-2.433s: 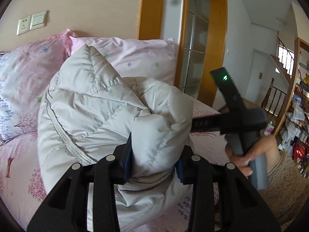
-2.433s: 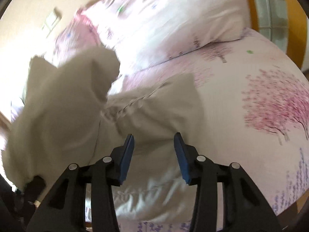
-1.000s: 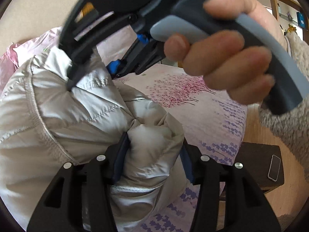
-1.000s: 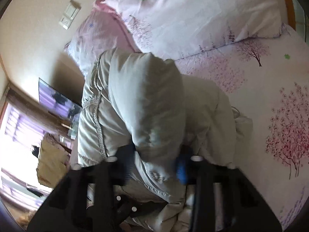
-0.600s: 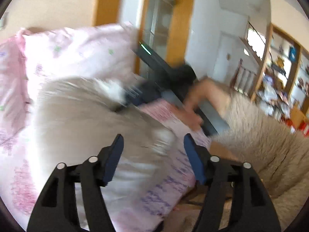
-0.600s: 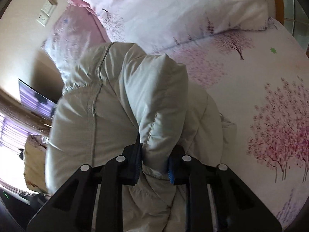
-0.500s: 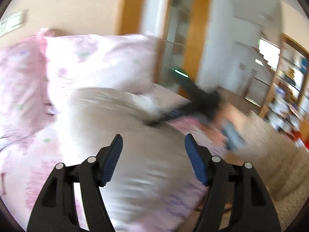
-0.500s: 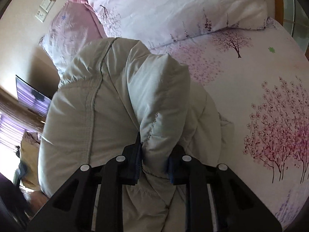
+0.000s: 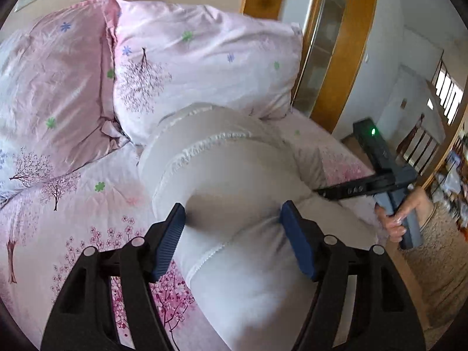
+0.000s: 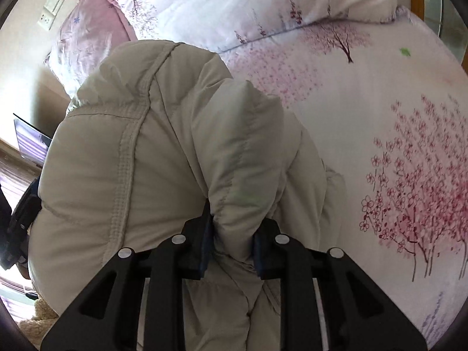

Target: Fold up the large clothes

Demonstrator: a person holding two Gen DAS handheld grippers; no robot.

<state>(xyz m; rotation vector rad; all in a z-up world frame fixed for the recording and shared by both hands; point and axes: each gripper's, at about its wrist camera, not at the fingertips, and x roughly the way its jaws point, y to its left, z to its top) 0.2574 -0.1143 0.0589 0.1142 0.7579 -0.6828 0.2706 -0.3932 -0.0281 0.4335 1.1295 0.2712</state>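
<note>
In the left wrist view, the two pink pillows (image 9: 163, 67) fill the upper left of the frame, and below them the blossom-print bed (image 9: 67, 204) runs down the left edge. From the middle of the frame toward the bottom lies the pale padded jacket (image 9: 234, 181), a puffy roll whose long axis runs from the pillows at upper middle down to the lower middle of the frame, toward the camera. The left gripper (image 9: 234, 231) straddles the near part of that roll: its jaws are opening and stand wide, with the bulge of the jacket between them, but the blue pads do not look pressed into the fabric. At the right edge of this view the person's right hand (image 9: 400, 219) holds the other tool, whose fingers reach in to the jacket's right flank.

In the right wrist view, the jacket (image 10: 140, 152) fills the left and middle of the frame, the bare bed (image 10: 380, 117) the right. The right gripper (image 10: 232, 239), at lower middle, is squeezed nearly together on a raised fold of the jacket.

By my reading, the fold now hinges on the right gripper, which alone has the cloth; the left is nearer the jacket's other long side and would need a fresh grip there.
</note>
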